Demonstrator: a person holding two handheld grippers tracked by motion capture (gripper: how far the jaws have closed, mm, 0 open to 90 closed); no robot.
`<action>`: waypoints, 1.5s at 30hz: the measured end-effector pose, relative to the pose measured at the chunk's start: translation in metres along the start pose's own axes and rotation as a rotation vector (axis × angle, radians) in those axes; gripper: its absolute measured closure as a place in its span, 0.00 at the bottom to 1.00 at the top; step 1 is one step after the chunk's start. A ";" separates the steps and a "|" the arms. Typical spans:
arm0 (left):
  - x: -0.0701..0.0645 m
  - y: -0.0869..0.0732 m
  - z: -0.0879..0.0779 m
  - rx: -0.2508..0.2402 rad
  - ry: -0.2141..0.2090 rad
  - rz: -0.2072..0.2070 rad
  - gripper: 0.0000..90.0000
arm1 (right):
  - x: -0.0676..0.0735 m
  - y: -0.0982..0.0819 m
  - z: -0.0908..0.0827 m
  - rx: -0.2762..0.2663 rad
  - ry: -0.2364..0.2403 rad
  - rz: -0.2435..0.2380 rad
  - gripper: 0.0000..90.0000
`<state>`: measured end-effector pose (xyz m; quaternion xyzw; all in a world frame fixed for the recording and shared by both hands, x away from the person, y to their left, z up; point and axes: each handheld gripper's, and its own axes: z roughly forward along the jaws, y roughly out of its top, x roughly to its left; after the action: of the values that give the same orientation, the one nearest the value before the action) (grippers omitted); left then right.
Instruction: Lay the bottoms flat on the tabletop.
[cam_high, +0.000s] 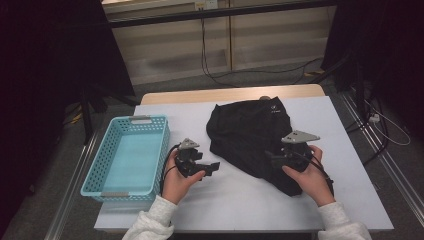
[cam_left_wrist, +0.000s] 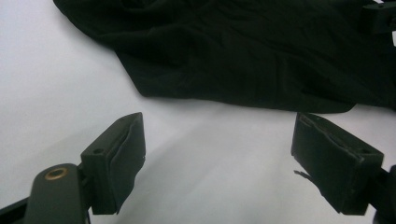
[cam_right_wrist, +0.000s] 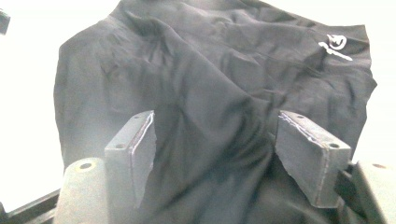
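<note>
A crumpled black garment (cam_high: 247, 132) with a small white logo (cam_high: 273, 111) lies on the white table (cam_high: 345, 170), right of centre. My right gripper (cam_high: 272, 157) hovers over the garment's near right part. In the right gripper view its jaws (cam_right_wrist: 215, 135) stand wide apart above the cloth (cam_right_wrist: 205, 84), and the pads do not press on it. My left gripper (cam_high: 212, 167) is held just left of the garment, pointing toward it. It is open (cam_left_wrist: 217, 135) over bare table, with the garment's edge (cam_left_wrist: 243, 60) just ahead.
An empty turquoise plastic basket (cam_high: 164, 145) stands at the table's left edge, close to my left hand. Bare white table lies in front of both hands. Cables run over the floor beyond the far edge.
</note>
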<state>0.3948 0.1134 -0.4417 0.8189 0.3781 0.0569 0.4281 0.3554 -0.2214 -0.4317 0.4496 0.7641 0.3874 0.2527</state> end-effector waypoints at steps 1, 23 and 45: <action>-0.001 0.000 0.000 -0.009 -0.004 -0.010 0.20 | 0.002 0.001 0.000 0.002 0.008 -0.001 0.29; -0.006 -0.005 -0.005 -0.003 0.013 0.012 0.20 | 0.057 -0.011 0.035 0.140 0.242 -0.143 0.58; -0.003 -0.006 -0.009 -0.016 0.019 0.005 0.20 | 0.034 0.027 0.003 -0.021 0.310 -0.025 0.95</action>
<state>0.3858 0.1191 -0.4400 0.8158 0.3797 0.0686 0.4307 0.3548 -0.1822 -0.4127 0.3721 0.7954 0.4570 0.1414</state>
